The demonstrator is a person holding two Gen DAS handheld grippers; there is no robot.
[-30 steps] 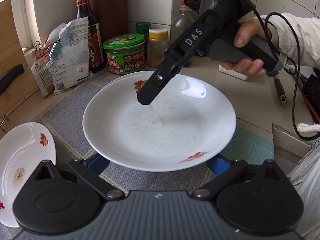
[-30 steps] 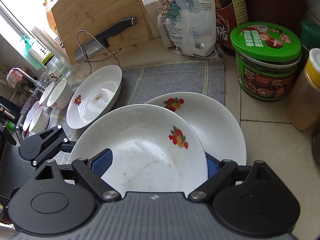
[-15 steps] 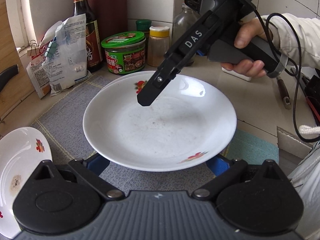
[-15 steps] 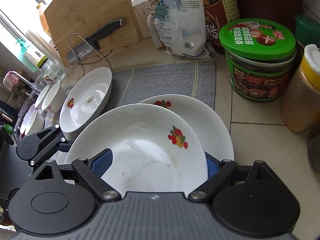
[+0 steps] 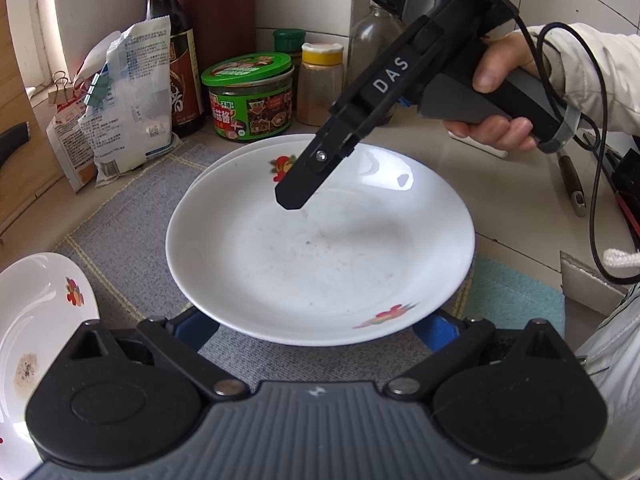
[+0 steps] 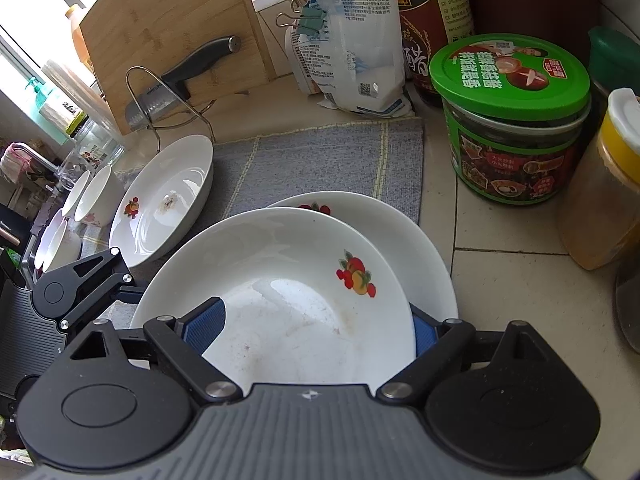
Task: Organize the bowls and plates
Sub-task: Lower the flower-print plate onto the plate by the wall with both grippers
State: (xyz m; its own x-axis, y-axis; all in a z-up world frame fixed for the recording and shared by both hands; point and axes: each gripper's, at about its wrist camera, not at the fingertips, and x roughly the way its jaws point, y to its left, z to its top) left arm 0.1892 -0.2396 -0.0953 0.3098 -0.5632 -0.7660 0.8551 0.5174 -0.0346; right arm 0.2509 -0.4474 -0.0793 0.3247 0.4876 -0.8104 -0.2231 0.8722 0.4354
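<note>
A white fruit-print plate (image 5: 320, 264) (image 6: 288, 280) lies offset on top of a matching plate (image 6: 400, 232) on the grey mat (image 6: 320, 160). My left gripper (image 5: 314, 326) reaches under its near rim, blue pads (image 5: 192, 324) wide apart and tips hidden. My right gripper (image 6: 314, 328) stands open astride the far rim. One finger (image 5: 296, 196) is over the plate's inside, and the other pad (image 6: 424, 332) is outside the rim. A third plate (image 5: 40, 320) (image 6: 160, 204) lies further left, with small bowls (image 6: 96, 196) beyond it.
Close behind the plates stand a green-lidded jar (image 6: 508, 120), a yellow-capped spice jar (image 6: 608, 184), a sauce bottle (image 5: 172, 60) and clipped bags (image 6: 352, 40). A cutting board (image 6: 168, 20) with a knife (image 6: 180, 80) leans at the far left. A hand (image 5: 500, 92) holds the right gripper.
The top plate stays fixed between both grippers and has slid a little further over the lower plate, toward the jars. Both grippers keep the same spread.
</note>
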